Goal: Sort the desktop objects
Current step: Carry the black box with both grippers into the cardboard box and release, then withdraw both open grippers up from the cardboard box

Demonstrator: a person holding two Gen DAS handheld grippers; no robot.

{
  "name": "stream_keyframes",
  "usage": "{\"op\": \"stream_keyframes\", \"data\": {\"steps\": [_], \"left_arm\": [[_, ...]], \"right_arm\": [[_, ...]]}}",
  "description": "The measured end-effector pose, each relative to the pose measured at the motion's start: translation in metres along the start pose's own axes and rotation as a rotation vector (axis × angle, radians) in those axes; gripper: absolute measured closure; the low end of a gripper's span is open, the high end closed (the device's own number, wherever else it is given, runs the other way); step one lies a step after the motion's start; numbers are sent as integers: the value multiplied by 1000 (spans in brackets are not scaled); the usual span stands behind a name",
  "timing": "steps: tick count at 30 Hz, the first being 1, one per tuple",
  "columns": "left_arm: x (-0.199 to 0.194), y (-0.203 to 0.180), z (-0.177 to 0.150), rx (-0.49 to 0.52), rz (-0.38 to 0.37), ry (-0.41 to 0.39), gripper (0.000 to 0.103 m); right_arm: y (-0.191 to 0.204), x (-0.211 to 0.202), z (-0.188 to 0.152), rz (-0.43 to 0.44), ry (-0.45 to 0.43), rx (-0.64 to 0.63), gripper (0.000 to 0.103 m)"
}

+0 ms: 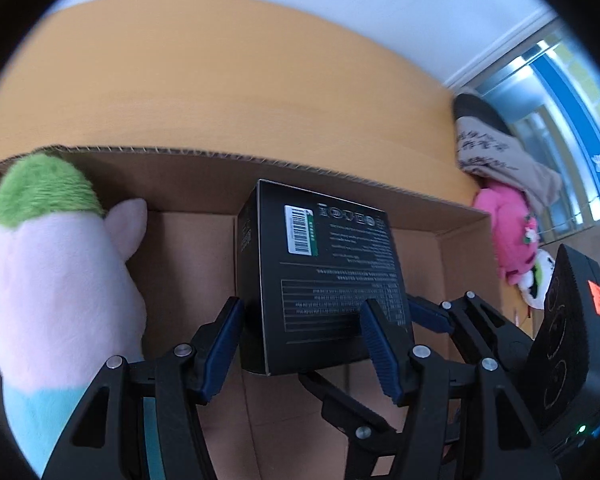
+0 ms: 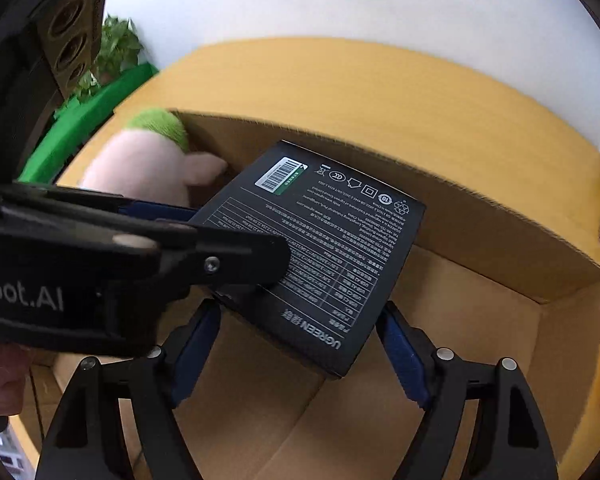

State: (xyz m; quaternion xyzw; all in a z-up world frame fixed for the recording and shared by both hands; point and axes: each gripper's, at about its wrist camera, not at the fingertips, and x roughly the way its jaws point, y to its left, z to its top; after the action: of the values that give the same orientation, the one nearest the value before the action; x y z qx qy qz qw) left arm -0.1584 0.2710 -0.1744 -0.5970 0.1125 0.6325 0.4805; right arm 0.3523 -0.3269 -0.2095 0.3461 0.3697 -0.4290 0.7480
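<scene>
The left hand-held gripper grasps a black box: its blue pads press on the two sides of the box near the lower end. The right hand-held gripper stands with its jaws apart around the lower corner of the same box; its pads are just beside the box edges, and I cannot tell if they press on it. The black box (white print and a barcode sticker on its face) is held tilted above the open cardboard carton, not resting on the bottom. Inside the carton, at the left wall, sits a plush toy with a green top, a pale pink body and a light blue base. The carton stands on the yellow worktop. At the right, outside the carton, lies a pink plush, and behind it a beige cloth bag with dark writing.
</scene>
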Motion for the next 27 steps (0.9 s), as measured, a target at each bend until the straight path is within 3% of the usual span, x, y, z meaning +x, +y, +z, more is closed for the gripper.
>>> {"op": "stream_keyframes", "data": {"steps": [5,9,13,15,17,22,25,27], "left_arm": [[-33,-2,-7,-9,20,-69,43],[-81,-2,-40,20,1,-121,40],[-100,18,-102,38,62,-50,40],[-97,39,-138,-36,93,15,40],[-90,54,-166,-109,91,66,40],[-76,69,-220,-164,141,156,40],[-75,64,-229,-131,138,154,40],[-73,61,-230,-121,157,167,40]], "right_arm": [[-5,-15,-1,22,-25,8,9],[-16,-59,-22,94,-8,117,9],[-16,-120,-77,206,-3,192,9],[-11,-135,-107,232,38,192,8],[-8,-135,-133,240,116,215,9],[-18,-126,-180,189,254,247,9],[-36,-123,-193,153,273,267,34],[-43,-123,-191,119,259,257,35]]}}
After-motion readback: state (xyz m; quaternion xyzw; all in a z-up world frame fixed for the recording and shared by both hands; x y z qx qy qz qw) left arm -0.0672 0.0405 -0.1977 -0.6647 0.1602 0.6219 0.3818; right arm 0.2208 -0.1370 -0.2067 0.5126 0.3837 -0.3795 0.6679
